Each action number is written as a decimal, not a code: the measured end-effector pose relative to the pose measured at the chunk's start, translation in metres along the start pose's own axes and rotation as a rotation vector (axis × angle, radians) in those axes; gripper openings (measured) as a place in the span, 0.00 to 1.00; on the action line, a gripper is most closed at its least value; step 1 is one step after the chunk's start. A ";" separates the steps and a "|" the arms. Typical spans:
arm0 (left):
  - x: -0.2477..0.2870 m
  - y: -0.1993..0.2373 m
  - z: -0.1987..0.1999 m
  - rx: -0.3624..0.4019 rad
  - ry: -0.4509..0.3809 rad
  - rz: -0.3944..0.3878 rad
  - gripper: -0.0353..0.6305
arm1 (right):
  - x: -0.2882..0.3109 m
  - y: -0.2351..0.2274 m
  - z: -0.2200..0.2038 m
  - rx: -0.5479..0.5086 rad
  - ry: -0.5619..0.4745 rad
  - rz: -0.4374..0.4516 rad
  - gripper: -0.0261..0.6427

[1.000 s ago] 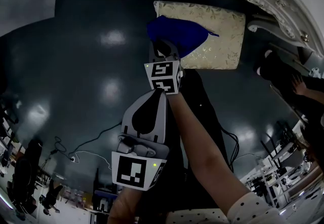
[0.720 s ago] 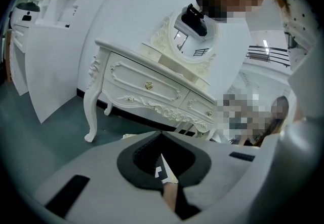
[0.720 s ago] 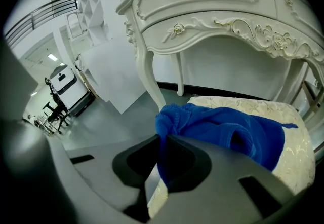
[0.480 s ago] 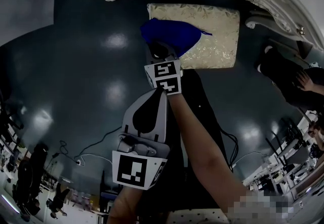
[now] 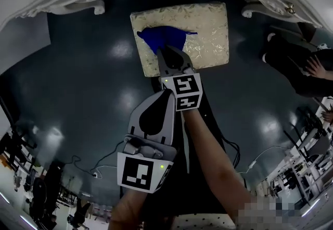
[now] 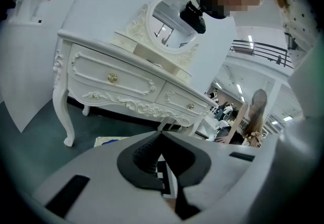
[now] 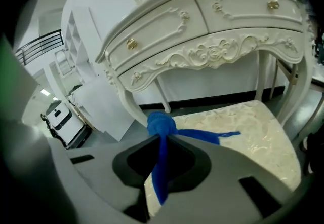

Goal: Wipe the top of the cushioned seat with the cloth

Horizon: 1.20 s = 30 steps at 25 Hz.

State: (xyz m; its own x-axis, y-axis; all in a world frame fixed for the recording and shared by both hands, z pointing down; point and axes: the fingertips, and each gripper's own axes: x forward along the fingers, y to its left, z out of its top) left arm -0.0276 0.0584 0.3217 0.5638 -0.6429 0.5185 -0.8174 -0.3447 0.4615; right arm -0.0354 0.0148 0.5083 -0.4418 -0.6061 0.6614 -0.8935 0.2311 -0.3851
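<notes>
Blue cloth (image 5: pixel 157 39) sits pinched in right hand-held gripper (image 5: pixel 170 52).

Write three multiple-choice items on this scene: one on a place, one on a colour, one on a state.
1. Where is the cloth? A: on the floor. B: on the seat. C: on the dresser top.
2. What colour is the cloth? A: red. B: blue. C: white.
3. How is the right hand-held gripper? A: open. B: shut on nothing. C: shut on the cloth.
Answers: B, it lies on the seat's patterned top; B, it shows blue in both views; C, the jaws pinch the cloth between them.
</notes>
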 end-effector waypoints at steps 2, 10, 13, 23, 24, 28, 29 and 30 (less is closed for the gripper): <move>0.008 -0.009 0.000 0.022 0.011 -0.019 0.05 | -0.015 -0.024 0.009 0.027 -0.040 -0.043 0.11; 0.036 -0.050 -0.013 0.060 0.089 -0.098 0.05 | -0.089 -0.153 0.016 0.079 -0.141 -0.284 0.11; 0.042 -0.064 -0.017 0.082 0.109 -0.125 0.05 | -0.118 -0.196 0.008 0.107 -0.153 -0.380 0.11; 0.055 -0.092 -0.031 0.122 0.155 -0.163 0.05 | -0.181 -0.296 -0.036 0.111 -0.084 -0.668 0.11; 0.055 -0.092 -0.031 0.122 0.156 -0.163 0.05 | -0.180 -0.299 -0.041 0.110 -0.067 -0.678 0.11; 0.056 -0.092 -0.033 0.125 0.157 -0.148 0.05 | -0.161 -0.293 -0.058 0.113 -0.012 -0.655 0.11; 0.056 -0.090 -0.034 0.131 0.155 -0.135 0.05 | -0.155 -0.289 -0.062 0.109 -0.001 -0.641 0.11; 0.055 -0.087 -0.035 0.137 0.154 -0.116 0.05 | -0.150 -0.285 -0.065 0.104 0.009 -0.626 0.11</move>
State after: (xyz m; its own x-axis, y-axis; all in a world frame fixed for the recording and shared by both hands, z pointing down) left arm 0.0788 0.0766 0.3352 0.6575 -0.4852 0.5764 -0.7487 -0.5062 0.4279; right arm 0.2806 0.0891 0.5603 0.1613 -0.5961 0.7866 -0.9705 -0.2406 0.0167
